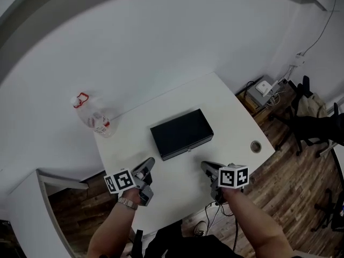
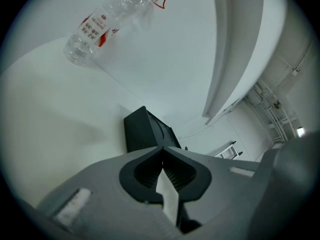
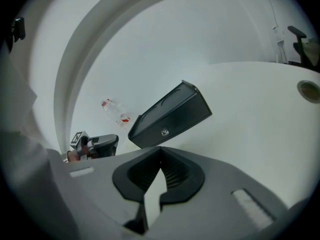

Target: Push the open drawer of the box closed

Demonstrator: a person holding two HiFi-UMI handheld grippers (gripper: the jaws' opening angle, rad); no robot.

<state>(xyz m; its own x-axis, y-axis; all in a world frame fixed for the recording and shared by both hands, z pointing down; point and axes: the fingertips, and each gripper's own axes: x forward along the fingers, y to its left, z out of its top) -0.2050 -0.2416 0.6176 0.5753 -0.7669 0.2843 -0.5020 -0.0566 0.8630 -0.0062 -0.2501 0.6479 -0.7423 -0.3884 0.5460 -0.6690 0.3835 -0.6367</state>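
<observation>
A black box (image 1: 181, 133) lies on the middle of the white table (image 1: 226, 106), its long front face turned toward me. That face carries a small round knob (image 3: 164, 132); the drawer front looks close to flush with the box, and I cannot tell a gap. My left gripper (image 1: 147, 166) rests near the front edge, left of the box and short of it, jaws shut with nothing between them. My right gripper (image 1: 207, 167) sits to the right, also shut and empty. The box (image 2: 145, 131) shows ahead of the left gripper (image 2: 161, 151). From the right gripper (image 3: 160, 151), the box (image 3: 170, 115) and the left gripper (image 3: 95, 145) are visible.
A clear plastic bottle (image 1: 94, 117) with a red label stands at the table's far left corner. A round cable hole (image 1: 256, 146) is near the right edge. A black chair (image 1: 317, 128) and floor electronics (image 1: 263, 87) are on the right, a white cabinet (image 1: 32, 208) at the lower left.
</observation>
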